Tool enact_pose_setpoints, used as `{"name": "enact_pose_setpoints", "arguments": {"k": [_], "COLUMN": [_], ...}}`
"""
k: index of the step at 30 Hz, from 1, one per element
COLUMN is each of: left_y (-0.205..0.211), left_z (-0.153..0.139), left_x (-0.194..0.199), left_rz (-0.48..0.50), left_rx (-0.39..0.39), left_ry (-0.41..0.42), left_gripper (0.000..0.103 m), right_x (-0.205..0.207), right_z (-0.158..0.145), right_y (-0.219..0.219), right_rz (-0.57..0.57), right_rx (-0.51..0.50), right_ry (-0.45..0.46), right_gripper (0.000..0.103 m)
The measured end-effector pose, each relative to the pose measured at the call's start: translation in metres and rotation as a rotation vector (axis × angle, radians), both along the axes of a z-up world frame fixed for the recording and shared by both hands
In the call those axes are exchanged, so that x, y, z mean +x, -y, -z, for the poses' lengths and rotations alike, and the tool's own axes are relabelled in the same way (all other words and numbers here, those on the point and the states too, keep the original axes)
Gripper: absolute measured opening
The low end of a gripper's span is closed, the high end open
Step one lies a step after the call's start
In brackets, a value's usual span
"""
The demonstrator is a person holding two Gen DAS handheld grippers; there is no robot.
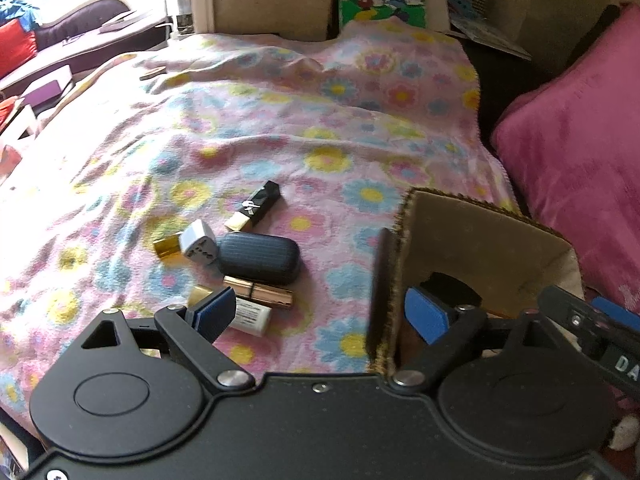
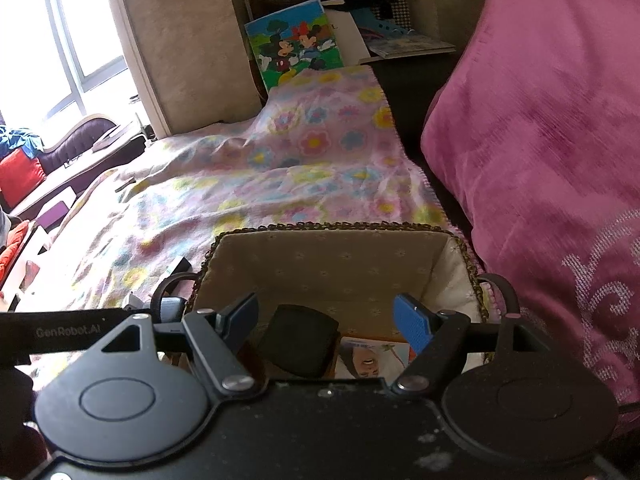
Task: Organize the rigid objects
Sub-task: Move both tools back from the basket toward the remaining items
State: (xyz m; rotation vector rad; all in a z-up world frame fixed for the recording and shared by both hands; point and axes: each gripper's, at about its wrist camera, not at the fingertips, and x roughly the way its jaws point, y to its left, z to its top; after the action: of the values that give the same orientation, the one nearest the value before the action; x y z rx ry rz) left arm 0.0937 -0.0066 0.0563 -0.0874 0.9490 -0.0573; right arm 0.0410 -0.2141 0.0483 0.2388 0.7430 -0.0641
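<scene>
- We take the fabric-lined basket (image 2: 332, 268) as our landmark; it sits at the blanket's (image 1: 320, 120) edge, just beside the pink cushion (image 2: 540, 160).
- Our right gripper (image 2: 326, 322) hangs over the basket's mouth with its jaws spread and nothing between them. A dark object (image 2: 298, 340) and a printed booklet (image 2: 372, 360) already lie on the basket floor below it.
- Our left gripper (image 1: 320, 314) is also spread and empty, and its right pad overlaps the basket's near wall in the left wrist view. If we swing left from here, that finger could catch the braided rim and tip or drag the basket.
- The things left to sort lie in a tight cluster on the blanket, to the left of the basket: a navy glasses case (image 1: 260, 258), a white travel adapter (image 1: 199, 242), a black-and-gold lipstick (image 1: 256, 208), a rose-gold tube (image 1: 258, 292), a white bottle (image 1: 250, 318) and an amber bottle (image 1: 168, 246).
- Several of them touch, so closing on one may nudge its neighbour; the round tubes look likely to roll on the soft, rumpled blanket.
- The glossy tubes may also slip from the pads if we pinch them off-centre.
- Both grippers crowd the basket, so we risk knocking one against the other.
</scene>
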Motion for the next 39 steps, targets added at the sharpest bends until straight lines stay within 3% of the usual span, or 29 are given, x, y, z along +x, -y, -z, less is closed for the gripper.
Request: {"name": "enact_pose_setpoints", "arguments": {"k": [12, 18, 25, 33, 39], "left_y": [-0.057, -0.089, -0.133, -0.175, -0.202], "left_z": [0.014, 0.03, 0.039, 0.055, 0.076], "left_x": [0.013, 0.022, 0.045, 0.062, 0.062], "left_rz": [-0.106, -0.163, -0.315, -0.385, -0.482], "left_rx": [-0.001, 0.034, 0.035, 0.023, 0.077], "left_ry": [-0.02, -0.05, -0.069, -0.089, -0.147], "left_gripper": [0.094, 0.094, 0.093, 0.093, 0.093], "right_x": [-0.009, -0.028, -0.044, -0.022, 0.018], "right_z": [-0.005, 0.007, 0.024, 0.035, 0.064], "right_y": [-0.035, -0.087, -0.153, -0.198, -0.223], "right_rz": [-0.086, -0.214, -0.405, -0.488, -0.48], "right_rx": [-0.033, -0.055, -0.063, -0.104, -0.154], "right_ry": [0.0, -0.022, -0.041, -0.013, -0.026], "right_gripper": [0.075, 0.075, 0.075, 0.074, 0.073]}}
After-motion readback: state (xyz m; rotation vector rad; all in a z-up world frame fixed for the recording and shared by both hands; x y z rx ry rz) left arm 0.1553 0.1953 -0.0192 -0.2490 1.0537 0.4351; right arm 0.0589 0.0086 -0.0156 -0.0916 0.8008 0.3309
